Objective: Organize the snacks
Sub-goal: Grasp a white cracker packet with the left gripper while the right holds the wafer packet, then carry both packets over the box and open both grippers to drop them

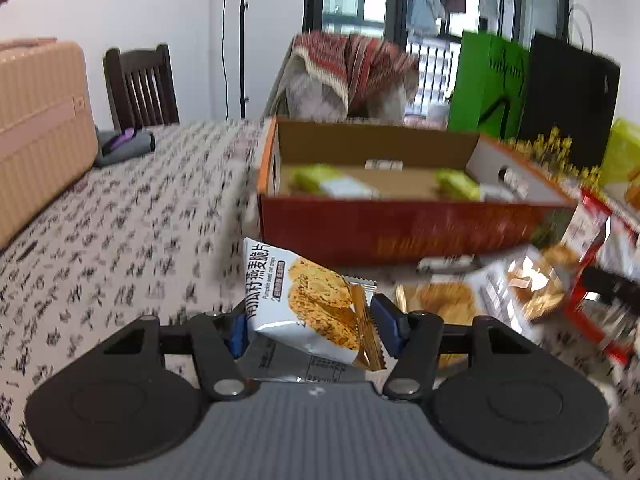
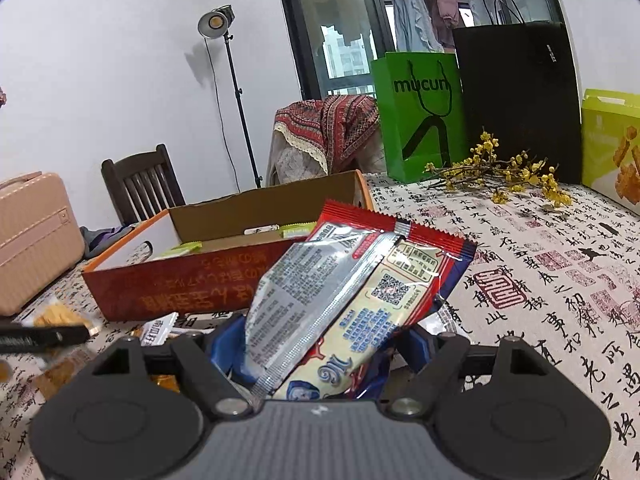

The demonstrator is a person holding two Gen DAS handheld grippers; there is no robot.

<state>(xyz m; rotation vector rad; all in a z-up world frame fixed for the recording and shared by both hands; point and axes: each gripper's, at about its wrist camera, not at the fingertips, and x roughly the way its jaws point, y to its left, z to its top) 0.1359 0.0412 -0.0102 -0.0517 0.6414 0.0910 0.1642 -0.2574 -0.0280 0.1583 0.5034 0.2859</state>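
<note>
My left gripper (image 1: 314,330) is shut on a white oat-crisp packet (image 1: 304,304) with golden crackers printed on it, held above the table in front of an open red cardboard box (image 1: 400,228). Green-wrapped snacks (image 1: 320,180) lie inside that box. In the right wrist view my right gripper (image 2: 320,344) is shut on a large red, silver and cream snack bag (image 2: 352,288), its back side up, to the right of the same box (image 2: 180,280). Loose snack packets (image 1: 520,280) lie on the table right of the box.
A calligraphy-print cloth (image 2: 540,280) covers the table. At the back stand a green paper bag (image 2: 420,116), a black bag (image 2: 520,96), yellow flower twigs (image 2: 504,176) and a lime snack carton (image 2: 612,144). A pink case (image 1: 40,132) and a dark chair (image 1: 140,84) are on the left.
</note>
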